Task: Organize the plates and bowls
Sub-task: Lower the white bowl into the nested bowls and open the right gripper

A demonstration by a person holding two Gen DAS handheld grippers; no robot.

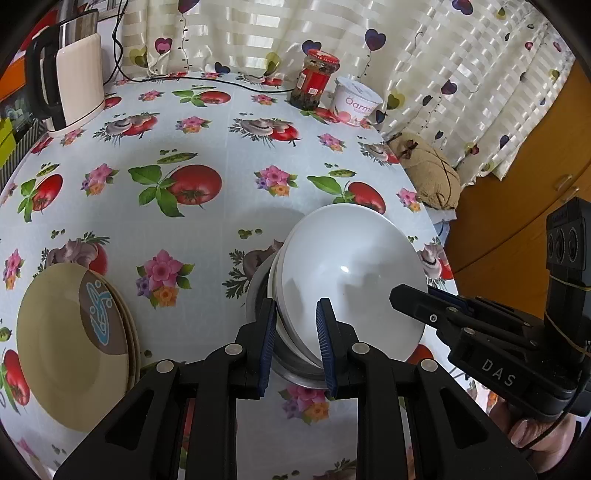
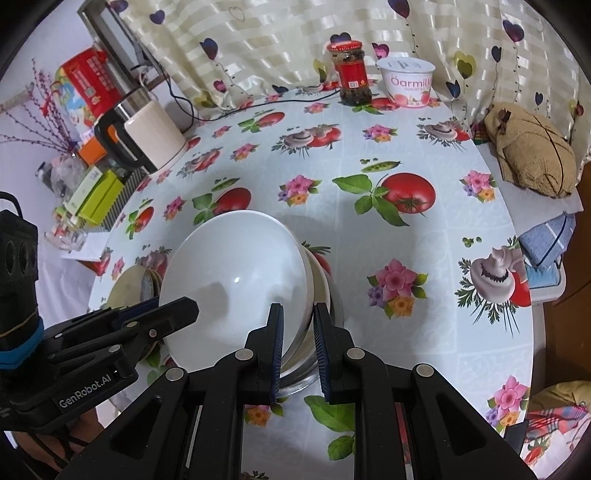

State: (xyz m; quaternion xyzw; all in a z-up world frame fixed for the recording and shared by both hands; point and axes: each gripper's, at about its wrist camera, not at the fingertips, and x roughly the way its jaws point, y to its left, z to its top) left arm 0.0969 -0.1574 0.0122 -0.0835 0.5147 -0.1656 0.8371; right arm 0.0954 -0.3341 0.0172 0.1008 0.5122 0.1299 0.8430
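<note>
Two tongs, left tongs (image 1: 297,332) and right tongs (image 2: 298,338), pinch opposite rims of the white bowl (image 1: 351,280), nested on stacked bowls on the table (image 1: 207,229). Keep it level; let go together.

Soft daylight filters through the sheer curtain (image 1: 332,33) at the back, leaving both views bright and evenly lit. A small glare spot shines on the white bowl (image 1: 354,280), and pale, diffuse shadows fall across the surface (image 1: 207,236) around it. Fisheye distortion bows the edges, where dark vignetting closes in. Focus stays sharp throughout.
</note>
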